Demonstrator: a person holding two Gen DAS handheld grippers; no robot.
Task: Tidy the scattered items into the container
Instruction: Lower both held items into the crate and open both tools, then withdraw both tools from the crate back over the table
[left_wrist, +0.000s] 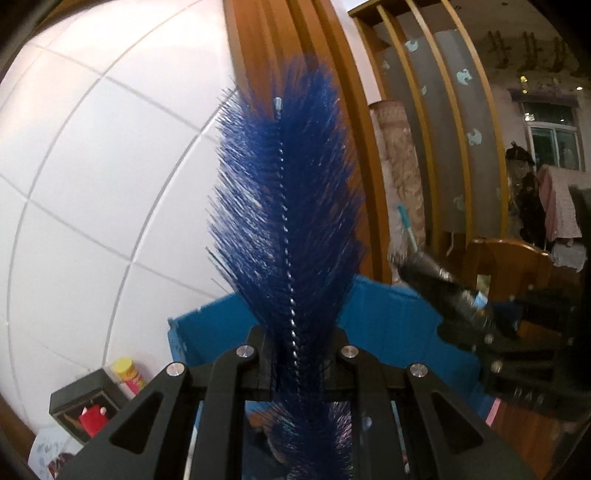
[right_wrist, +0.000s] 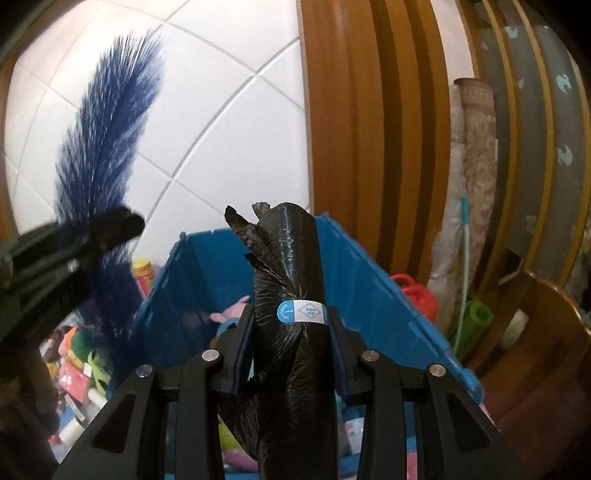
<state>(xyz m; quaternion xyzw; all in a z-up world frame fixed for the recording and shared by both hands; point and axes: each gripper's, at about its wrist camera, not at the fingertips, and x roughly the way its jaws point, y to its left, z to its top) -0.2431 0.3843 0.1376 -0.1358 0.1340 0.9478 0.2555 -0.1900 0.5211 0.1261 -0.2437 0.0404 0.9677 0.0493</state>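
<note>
One blue bottle brush (left_wrist: 291, 229), bristly with a twisted wire core, clamped in the left gripper (left_wrist: 295, 354) fingers; one black bag roll (right_wrist: 291, 295) pinched by the right gripper (right_wrist: 291, 332); one blue bin (right_wrist: 373, 280).

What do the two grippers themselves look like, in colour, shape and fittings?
The left gripper and the right gripper look alike: matte black, with angular linkage bars that have cut-out slots and round silver pivot pins. The flat fingers show a bluish inner edge in the right wrist view. No cables, sleeves or clear markings are visible.
</note>
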